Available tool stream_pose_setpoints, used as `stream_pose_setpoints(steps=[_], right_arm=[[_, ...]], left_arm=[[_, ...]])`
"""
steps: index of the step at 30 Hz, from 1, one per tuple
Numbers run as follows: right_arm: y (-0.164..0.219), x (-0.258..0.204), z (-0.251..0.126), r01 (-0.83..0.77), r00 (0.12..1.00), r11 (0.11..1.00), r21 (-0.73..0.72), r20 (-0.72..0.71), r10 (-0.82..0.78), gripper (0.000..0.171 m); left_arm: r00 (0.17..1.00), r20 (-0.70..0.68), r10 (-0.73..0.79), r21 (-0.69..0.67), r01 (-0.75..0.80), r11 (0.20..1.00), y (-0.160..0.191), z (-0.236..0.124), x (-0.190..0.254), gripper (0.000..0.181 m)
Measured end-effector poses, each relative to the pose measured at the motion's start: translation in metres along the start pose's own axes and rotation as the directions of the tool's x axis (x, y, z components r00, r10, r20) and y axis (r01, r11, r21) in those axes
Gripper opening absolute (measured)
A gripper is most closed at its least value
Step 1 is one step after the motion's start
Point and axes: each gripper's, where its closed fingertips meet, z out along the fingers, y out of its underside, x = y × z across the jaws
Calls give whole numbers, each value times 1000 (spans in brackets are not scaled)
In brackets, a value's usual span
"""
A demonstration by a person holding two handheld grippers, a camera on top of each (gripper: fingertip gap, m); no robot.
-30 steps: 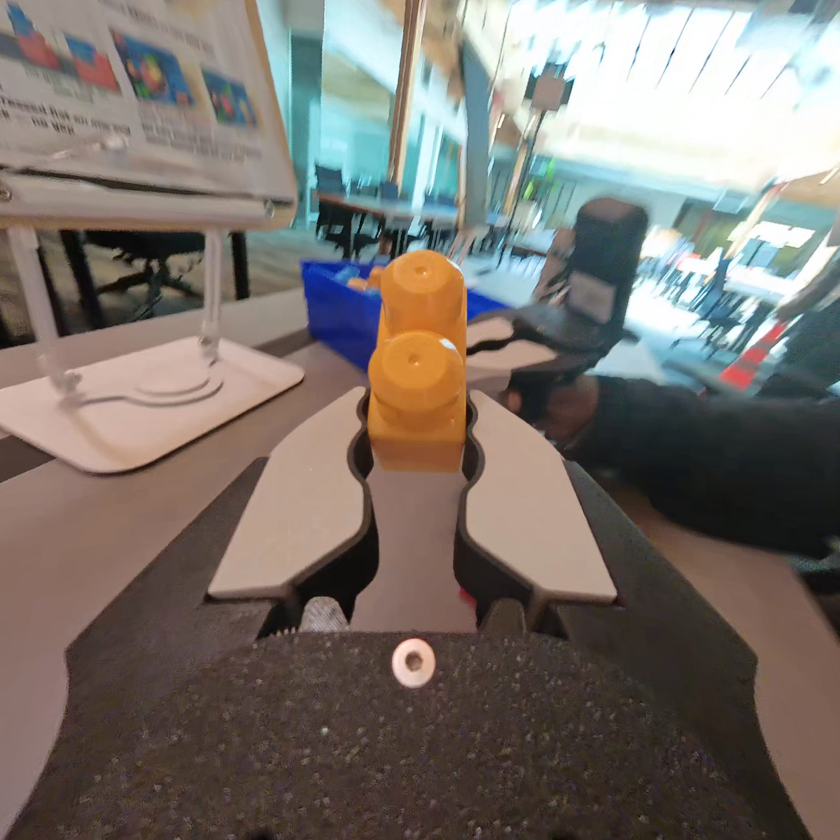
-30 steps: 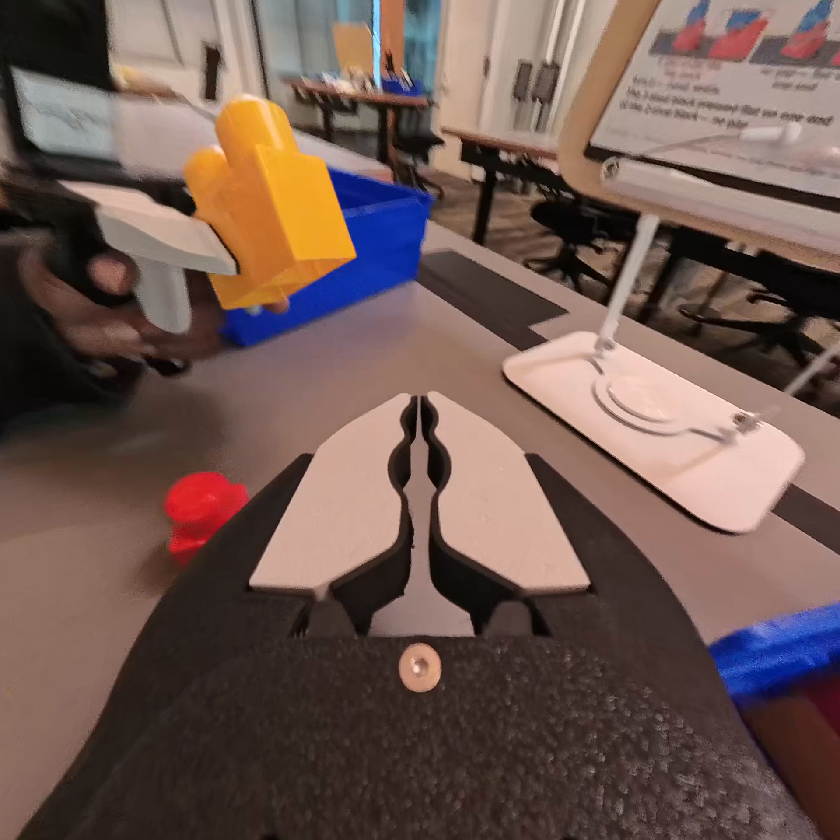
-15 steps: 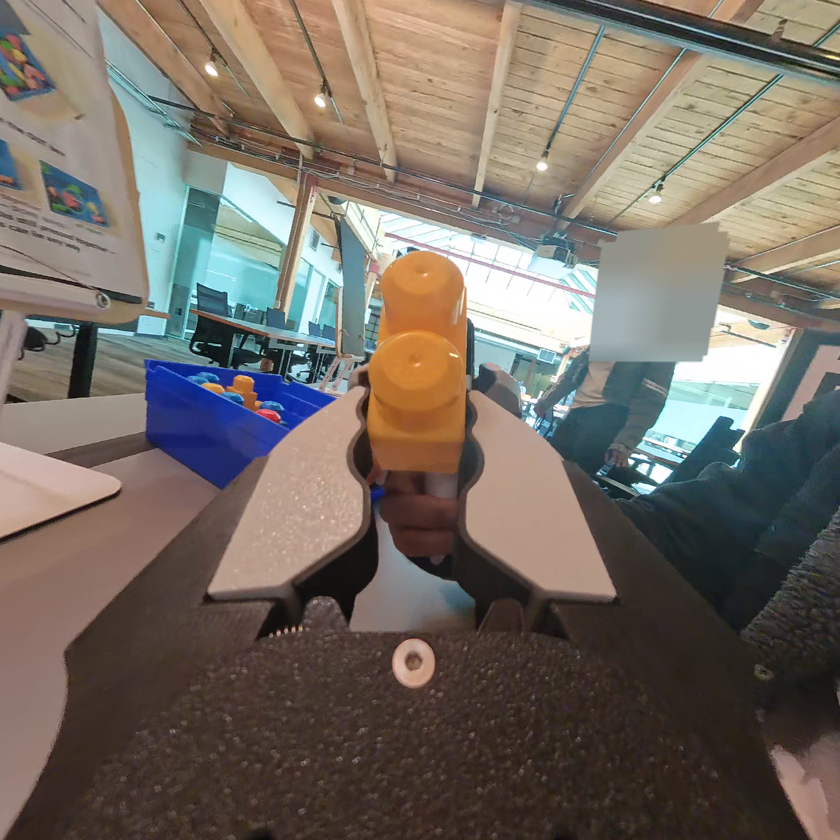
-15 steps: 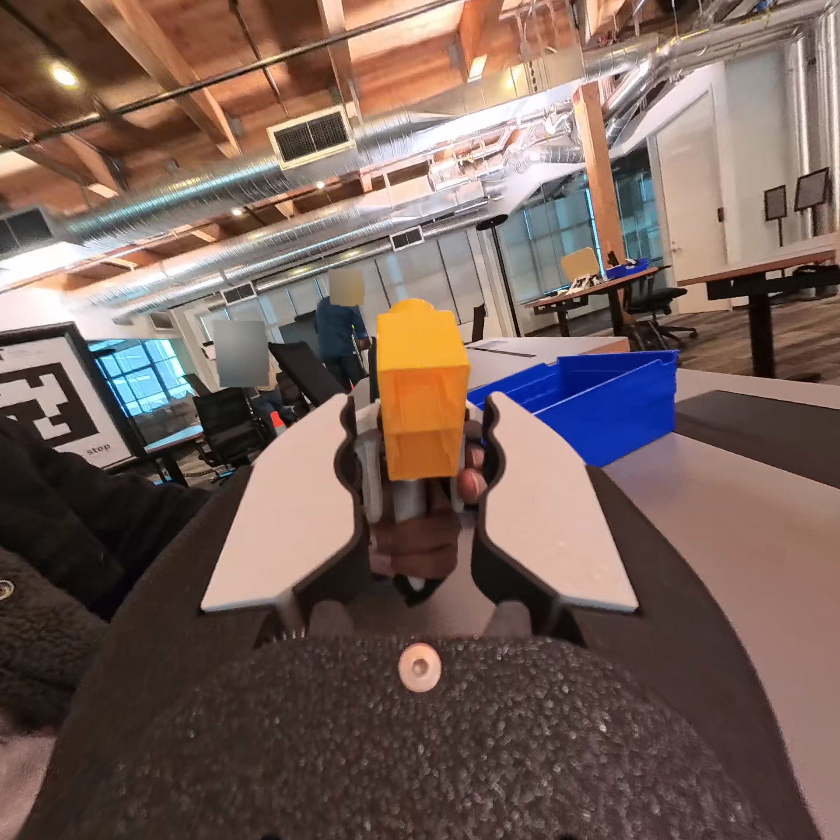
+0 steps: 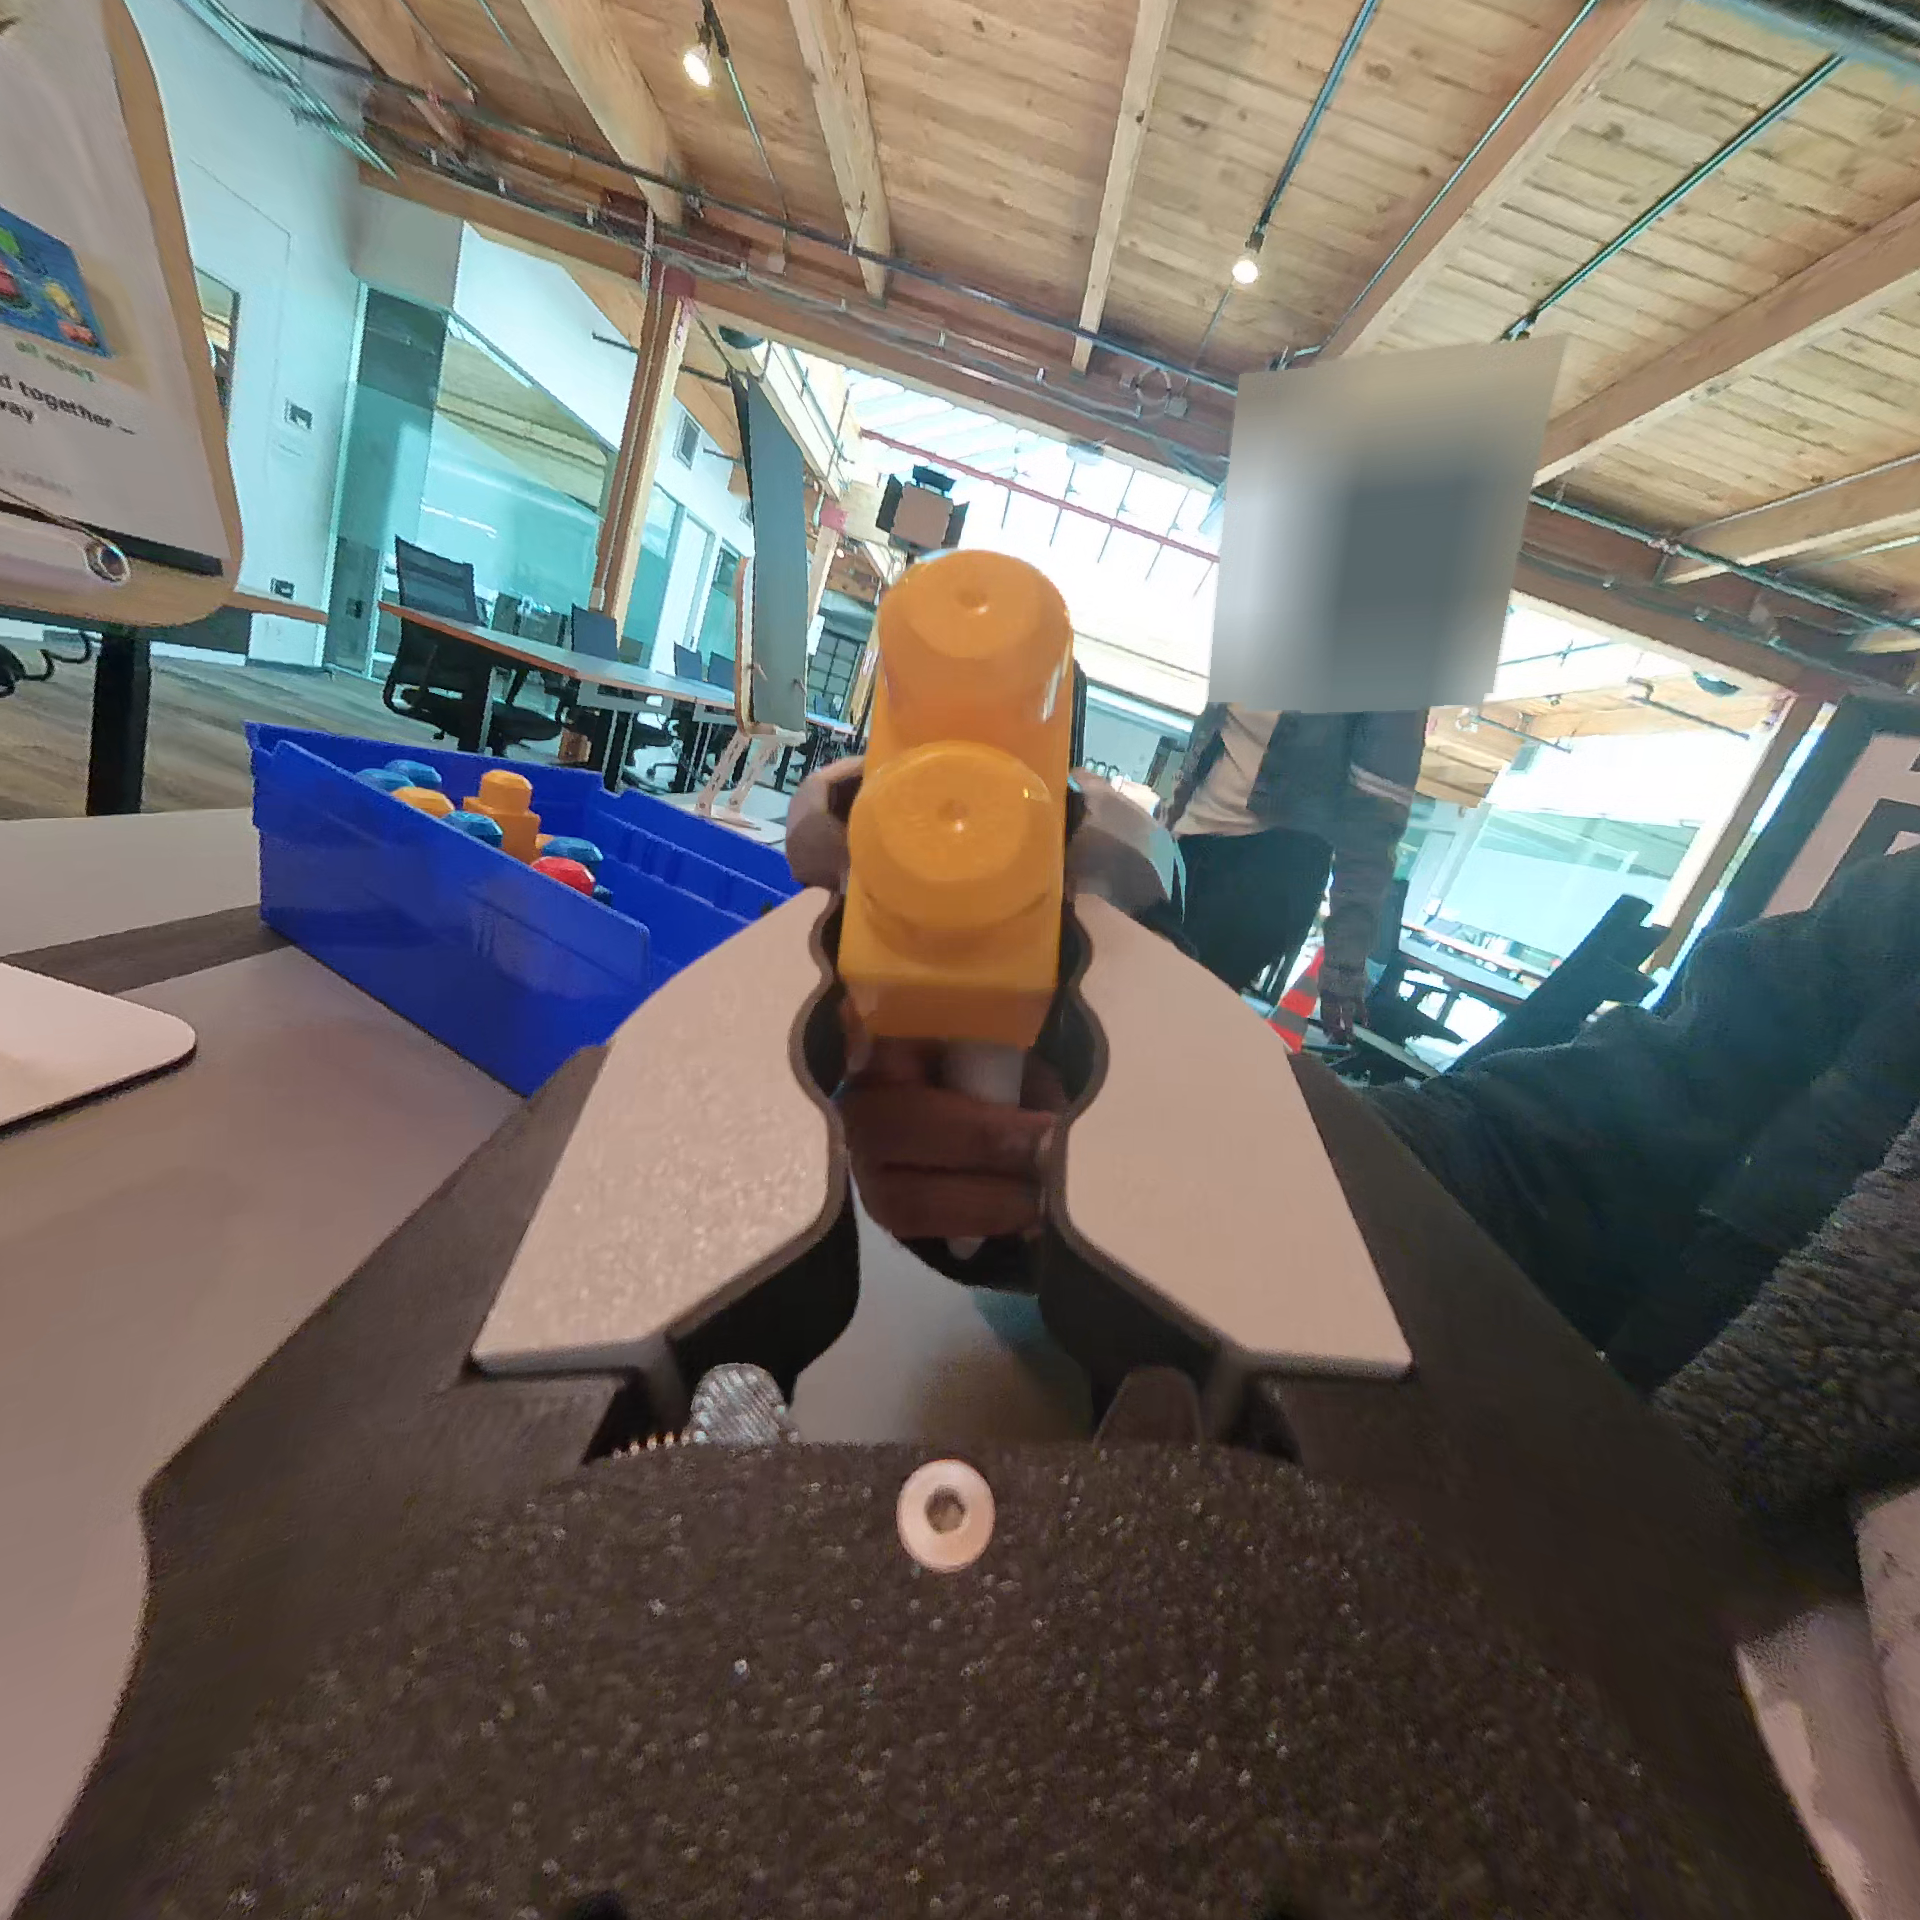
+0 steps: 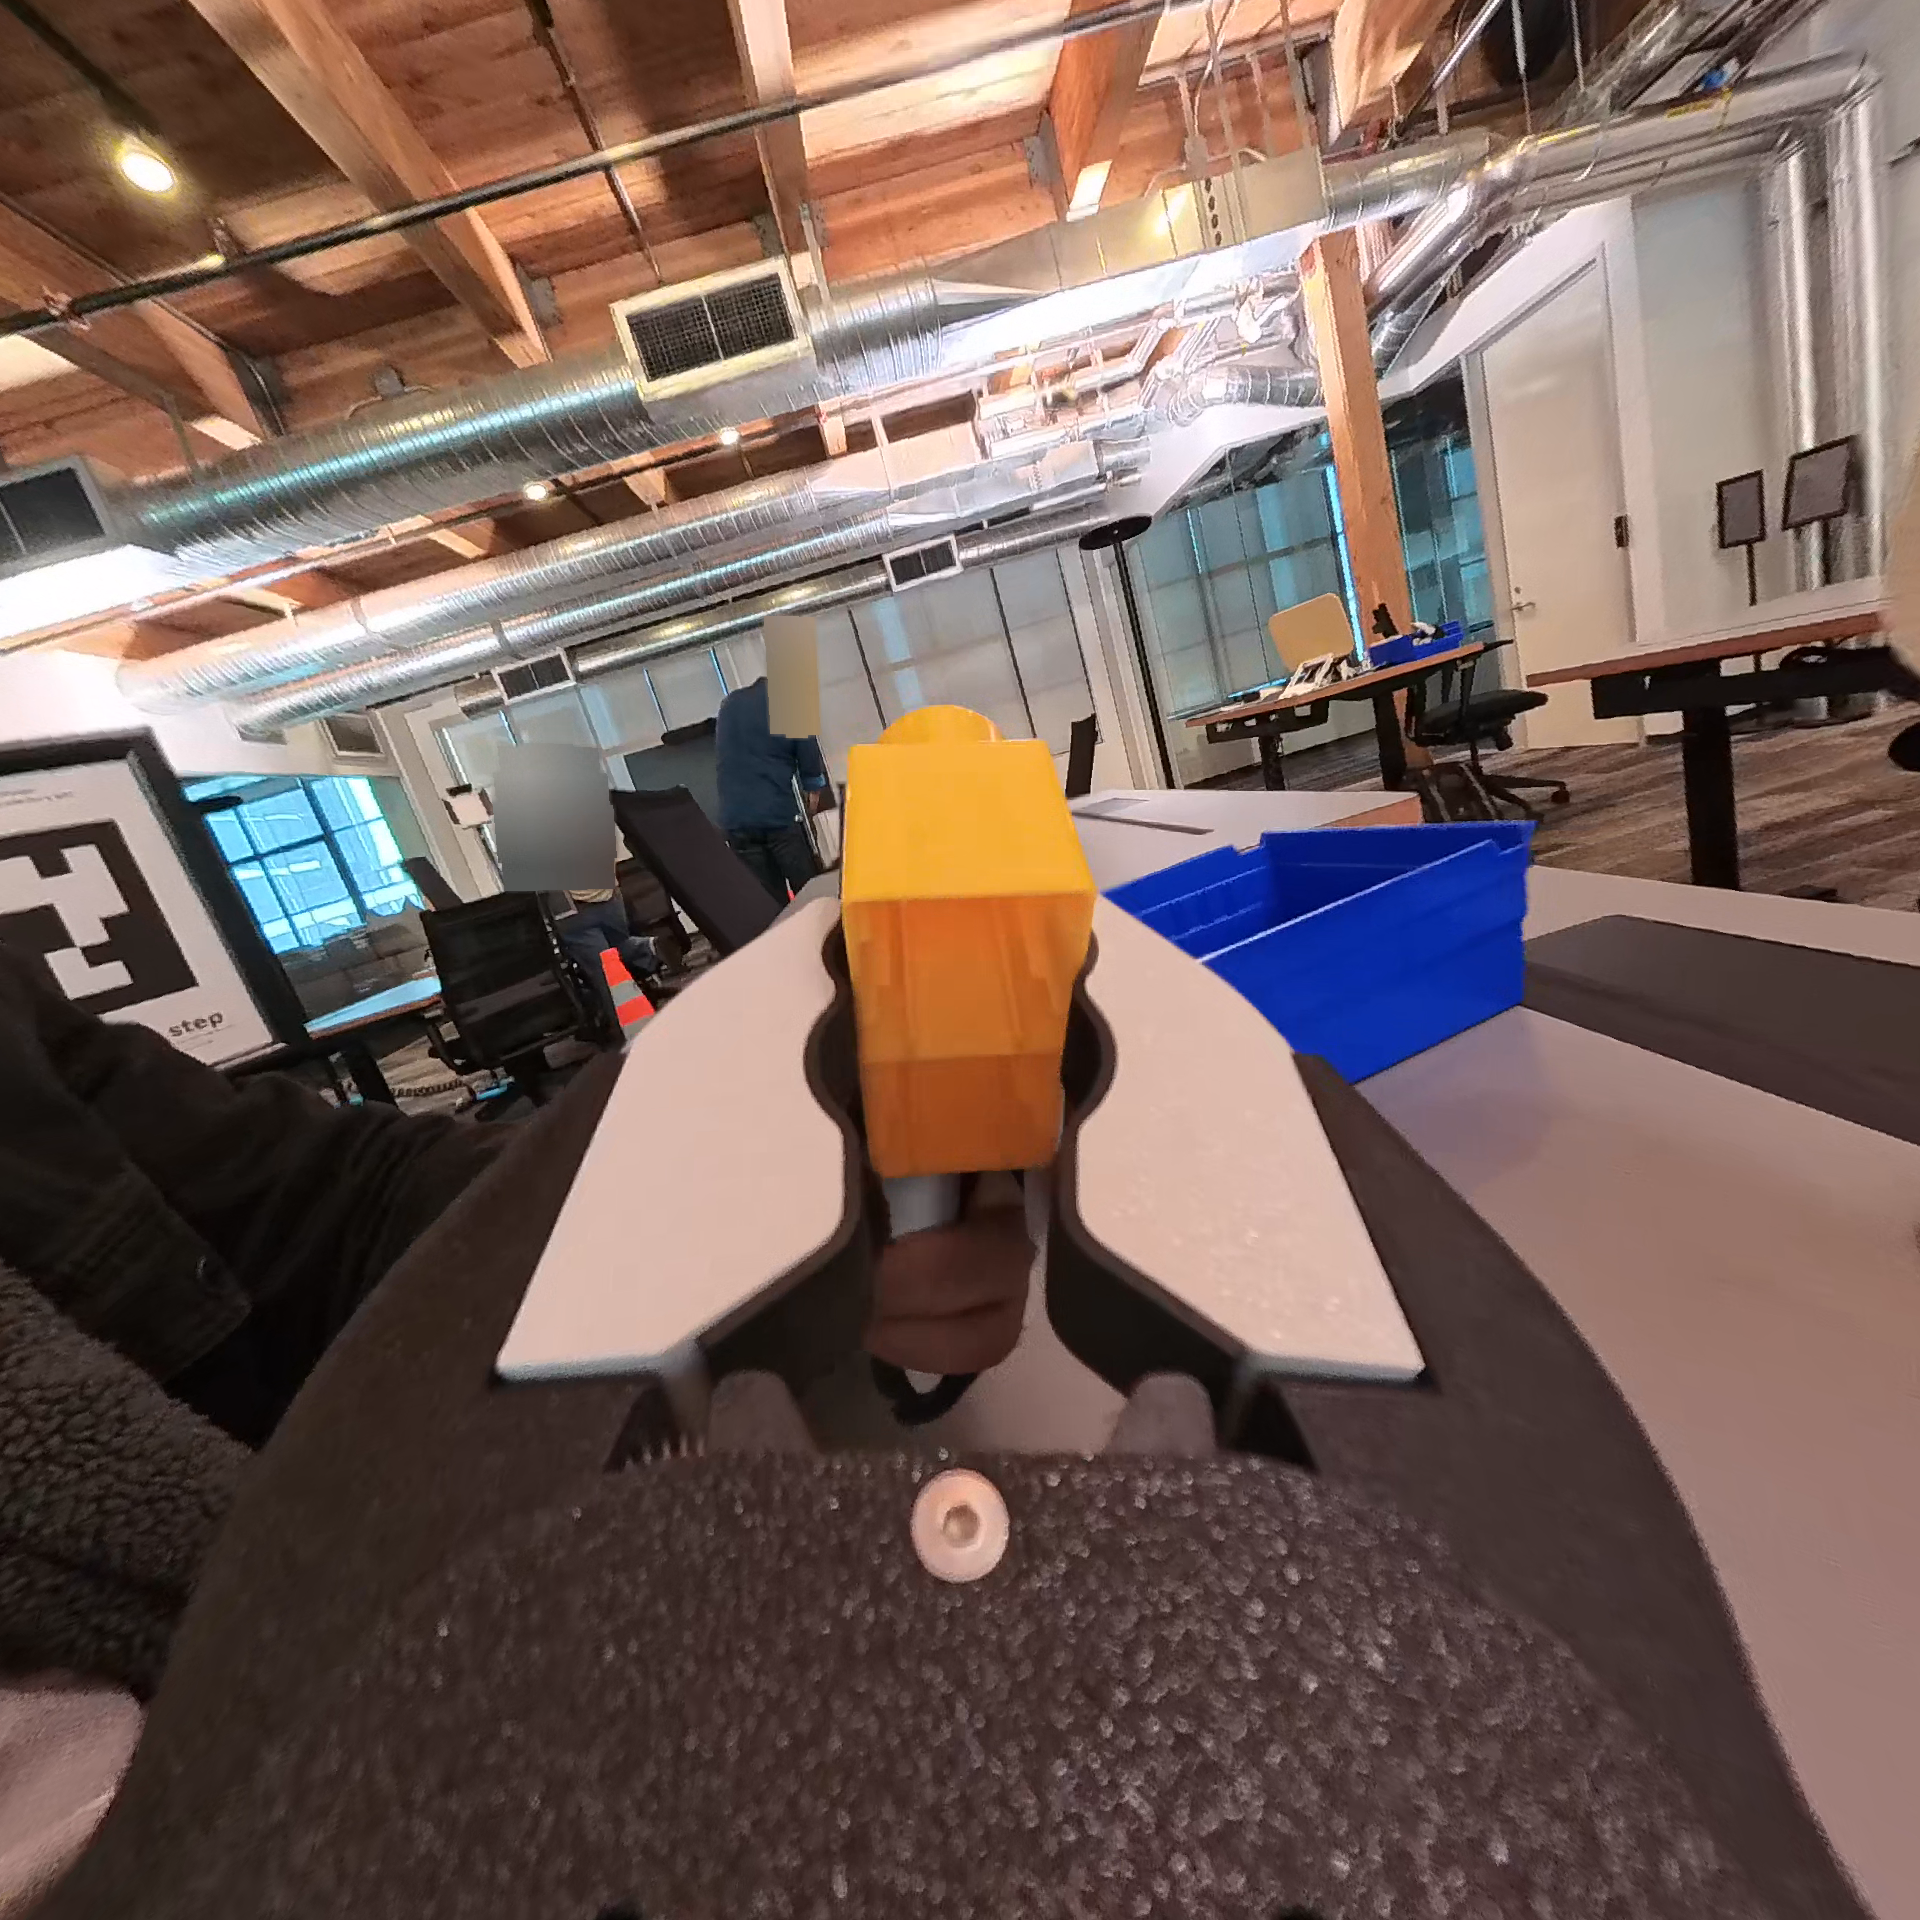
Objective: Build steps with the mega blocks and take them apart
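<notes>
My left gripper [image 5: 951, 966] was clamped on the yellow block [image 5: 961, 821]; my right gripper [image 6: 961, 1029], facing it, closed around the same block's [image 6: 961, 997] far end.

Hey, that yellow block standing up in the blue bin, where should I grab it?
Probably take the yellow block by its flat side walls just under the stud, coming down from above. It stands stud-up among other blocks, and the blue bin's walls would block a sideways approach.
</notes>
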Motion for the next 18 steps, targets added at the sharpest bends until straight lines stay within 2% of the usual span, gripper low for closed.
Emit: stream_pose_setpoints(steps=[2,5,8,11,16,18], right_arm=[[-12,6,-8,-6,1000,1000,28,-18,7,36],[-27,21,-24,25,997,999,32,-79,-23,37],[-34,38,-39,71,986,997,0,-152,-70,37],[-33,51,-48,90,976,995,-32,-196,-94,37],[-24,59,-50,95,970,992,-88,-215,-112,37],[-20,59,-48,94,971,990,-104,-211,-114,37]], left_arm=[[999,15,37,-55,-36,998,1,-3,-2,41],[984,50,173,-296,-151,943,20,-10,-11,44],[959,34,281,-569,-212,795,50,-27,-20,50],[945,0,328,-752,-216,623,78,-46,-26,53],[924,-67,377,-896,-222,385,114,-62,-33,55],[916,-97,389,-916,-235,325,124,-64,-35,58]])
